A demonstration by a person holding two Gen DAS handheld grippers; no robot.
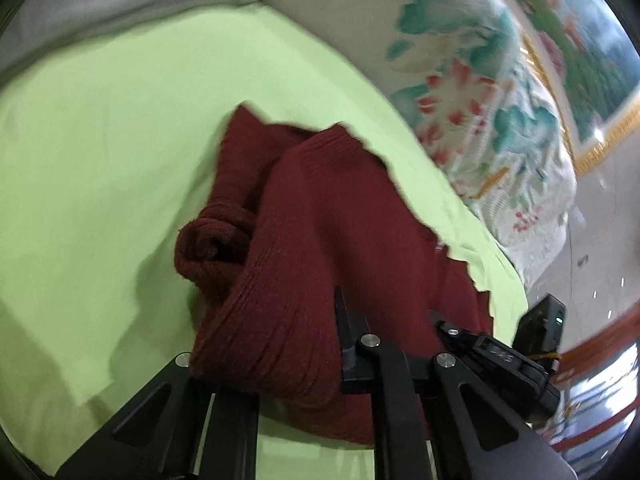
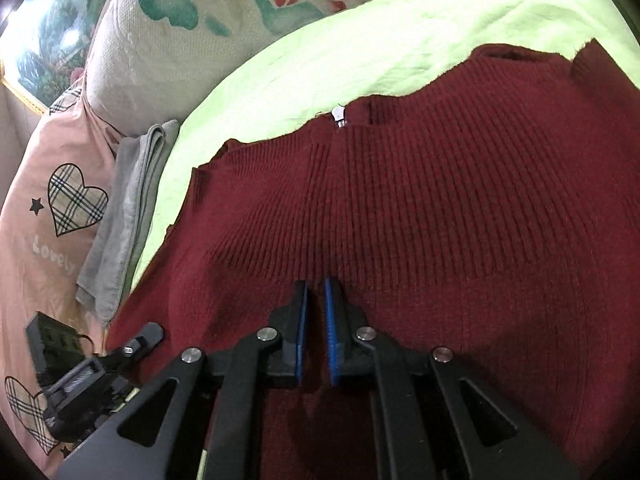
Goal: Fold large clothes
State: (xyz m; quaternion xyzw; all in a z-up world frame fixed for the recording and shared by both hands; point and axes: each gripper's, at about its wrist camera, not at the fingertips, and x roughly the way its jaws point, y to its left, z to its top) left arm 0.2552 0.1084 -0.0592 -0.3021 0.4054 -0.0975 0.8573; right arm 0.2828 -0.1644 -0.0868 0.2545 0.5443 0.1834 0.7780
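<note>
My left gripper (image 1: 280, 344) clamps a bunched sweater (image 1: 320, 208) fold; my right gripper (image 2: 316, 320), nearly together, grips nothing above the knit. The sweater lies on the green bed (image 1: 100, 140), one sleeve rolled, folding barely begun, pillows (image 2: 168, 40) beyond.

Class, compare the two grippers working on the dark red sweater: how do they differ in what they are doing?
The left gripper has a thick bunch of the sweater between its fingers; the right gripper holds nothing, with a narrow gap between its blue pads. The left lifts bunched cloth; the right sits over flat cloth. Both are black.
</note>
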